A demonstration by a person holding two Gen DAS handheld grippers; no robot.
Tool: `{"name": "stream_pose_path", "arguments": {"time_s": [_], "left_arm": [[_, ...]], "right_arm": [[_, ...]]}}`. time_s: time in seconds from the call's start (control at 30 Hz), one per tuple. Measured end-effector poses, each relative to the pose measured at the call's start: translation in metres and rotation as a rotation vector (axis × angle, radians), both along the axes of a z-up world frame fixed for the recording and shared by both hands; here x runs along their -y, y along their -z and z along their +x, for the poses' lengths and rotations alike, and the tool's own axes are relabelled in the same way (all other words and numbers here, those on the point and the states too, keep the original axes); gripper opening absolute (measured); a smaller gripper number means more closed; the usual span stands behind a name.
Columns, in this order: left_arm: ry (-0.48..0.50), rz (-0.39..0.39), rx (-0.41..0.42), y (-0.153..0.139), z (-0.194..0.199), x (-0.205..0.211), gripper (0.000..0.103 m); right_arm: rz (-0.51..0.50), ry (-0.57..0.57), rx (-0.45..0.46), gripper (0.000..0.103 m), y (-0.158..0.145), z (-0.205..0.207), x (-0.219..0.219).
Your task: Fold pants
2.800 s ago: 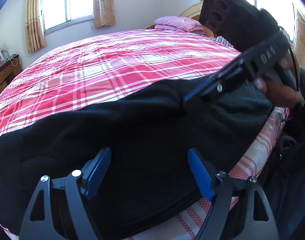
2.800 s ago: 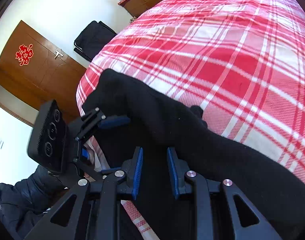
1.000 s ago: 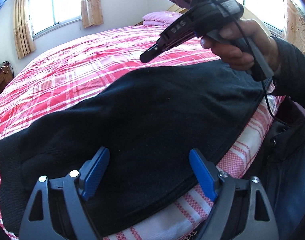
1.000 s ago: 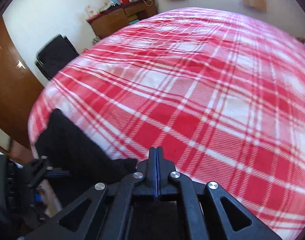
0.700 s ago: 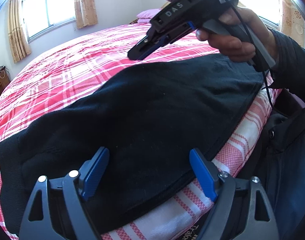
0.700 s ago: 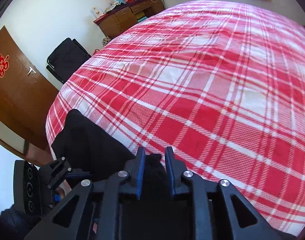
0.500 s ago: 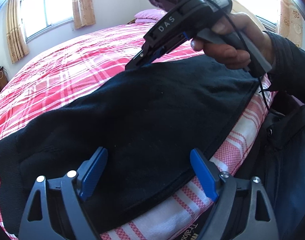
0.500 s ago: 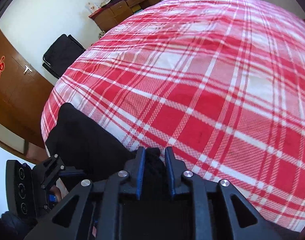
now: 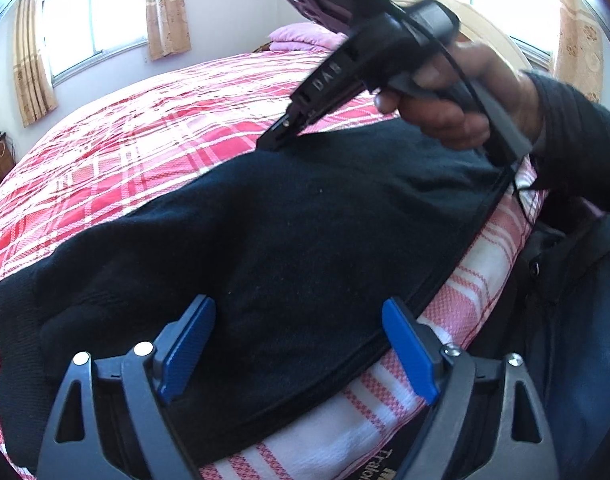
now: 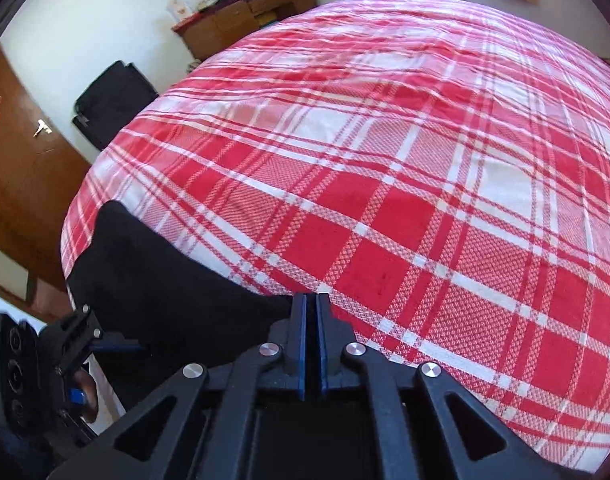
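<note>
Black pants (image 9: 289,232) lie flat along the near edge of a bed with a red plaid cover (image 9: 145,152). My left gripper (image 9: 301,344) is open, its blue pads either side of the pants' near hem, just above the fabric. My right gripper (image 10: 311,320) is shut on the far edge of the pants (image 10: 157,292); in the left wrist view it (image 9: 271,145) pinches that edge. The left gripper also shows at the lower left of the right wrist view (image 10: 117,346).
The plaid cover (image 10: 405,184) spreads far beyond the pants. Pink folded bedding (image 9: 301,38) lies at the headboard. A wooden dresser (image 10: 245,20), a black bag (image 10: 113,104) and a brown door (image 10: 21,184) stand beyond the bed. The person's body (image 9: 577,320) is at right.
My right gripper dropped from above the pants to their far edge, opened slightly, then closed on the fabric. My left gripper stayed open at the near hem.
</note>
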State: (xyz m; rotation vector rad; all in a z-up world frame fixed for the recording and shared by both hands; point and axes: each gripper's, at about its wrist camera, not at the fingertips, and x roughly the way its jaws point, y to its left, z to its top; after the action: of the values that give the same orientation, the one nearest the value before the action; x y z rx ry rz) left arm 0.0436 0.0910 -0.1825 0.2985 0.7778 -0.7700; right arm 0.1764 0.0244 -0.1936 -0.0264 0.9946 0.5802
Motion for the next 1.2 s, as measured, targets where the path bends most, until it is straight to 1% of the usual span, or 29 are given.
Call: {"name": "stream_pose_path", "arguments": {"time_s": [0.03, 0.07, 0.1, 0.17, 0.2, 0.27, 0.37, 0.43, 0.53, 0.6, 0.63, 0.67, 0.7, 0.73, 0.77, 0.8, 0.83, 0.87, 0.93, 1.0, 1.07, 1.13, 1.2], "left_arm": [[-0.003, -0.009, -0.008, -0.003, 0.000, 0.000, 0.088], [-0.001, -0.026, -0.016, -0.007, 0.000, 0.001, 0.088], [-0.002, -0.045, -0.018, -0.010, -0.001, 0.001, 0.088], [-0.005, -0.093, -0.025, -0.017, -0.001, 0.003, 0.088], [-0.010, -0.113, -0.029, -0.020, -0.001, 0.005, 0.088], [-0.005, -0.126, -0.030, -0.024, 0.000, 0.012, 0.088], [0.035, -0.100, -0.004, -0.026, -0.005, 0.033, 0.088], [0.063, -0.086, 0.002, -0.027, -0.005, 0.045, 0.088], [0.109, -0.060, -0.013, -0.021, -0.009, 0.062, 0.088], [0.140, -0.032, -0.050, -0.014, -0.009, 0.068, 0.088], [0.150, -0.007, -0.069, -0.008, -0.009, 0.071, 0.088], [0.149, 0.015, -0.070, -0.004, -0.010, 0.072, 0.088], [0.155, 0.028, -0.044, -0.002, -0.014, 0.072, 0.088], [0.160, 0.035, -0.033, -0.003, -0.016, 0.073, 0.088], [0.159, 0.040, -0.031, -0.004, -0.017, 0.072, 0.088], [0.152, 0.033, -0.035, -0.007, -0.017, 0.071, 0.088], [0.147, 0.022, -0.037, -0.009, -0.016, 0.068, 0.088], [0.137, 0.003, -0.035, -0.012, -0.015, 0.068, 0.088], [0.114, -0.023, -0.020, -0.017, -0.014, 0.069, 0.088], [0.082, -0.040, 0.008, -0.023, -0.013, 0.068, 0.088], [0.055, -0.051, 0.002, -0.024, -0.005, 0.069, 0.088], [0.032, -0.031, -0.021, -0.020, 0.001, 0.071, 0.088], [0.022, 0.007, -0.058, -0.007, 0.003, 0.075, 0.088]], "right_arm": [[0.016, 0.001, 0.005, 0.009, -0.003, -0.001, 0.005], [0.014, 0.012, 0.012, 0.018, -0.009, -0.004, 0.011], [0.011, 0.016, 0.022, 0.034, -0.015, -0.007, 0.018], [0.008, 0.010, 0.060, 0.051, -0.030, -0.020, 0.038], [0.006, 0.010, 0.080, 0.051, -0.038, -0.026, 0.048], [-0.012, 0.026, 0.112, 0.051, -0.051, -0.040, 0.074], [-0.022, 0.076, 0.134, 0.051, -0.061, -0.061, 0.116], [-0.015, 0.108, 0.122, 0.051, -0.060, -0.074, 0.140], [0.026, 0.128, 0.066, 0.051, -0.044, -0.087, 0.165], [0.031, 0.138, 0.026, 0.051, -0.027, -0.090, 0.175], [0.005, 0.172, 0.020, 0.051, -0.015, -0.088, 0.180], [-0.021, 0.210, 0.016, 0.051, -0.008, -0.085, 0.185], [-0.052, 0.263, 0.008, 0.051, 0.001, -0.081, 0.191], [-0.039, 0.290, 0.007, 0.051, 0.006, -0.078, 0.200], [0.018, 0.298, 0.003, 0.051, 0.005, -0.078, 0.207], [0.045, 0.304, 0.000, 0.051, 0.002, -0.080, 0.211], [0.045, 0.311, 0.007, 0.051, -0.002, -0.084, 0.214], [0.023, 0.315, 0.038, 0.051, -0.008, -0.092, 0.214], [-0.033, 0.287, 0.097, 0.051, -0.017, -0.111, 0.210], [-0.079, 0.243, 0.125, 0.051, -0.022, -0.132, 0.203], [-0.145, 0.204, 0.162, 0.051, -0.025, -0.153, 0.193], [-0.222, 0.167, 0.186, 0.051, -0.020, -0.168, 0.180], [-0.268, 0.116, 0.169, 0.051, -0.007, -0.178, 0.172]]}}
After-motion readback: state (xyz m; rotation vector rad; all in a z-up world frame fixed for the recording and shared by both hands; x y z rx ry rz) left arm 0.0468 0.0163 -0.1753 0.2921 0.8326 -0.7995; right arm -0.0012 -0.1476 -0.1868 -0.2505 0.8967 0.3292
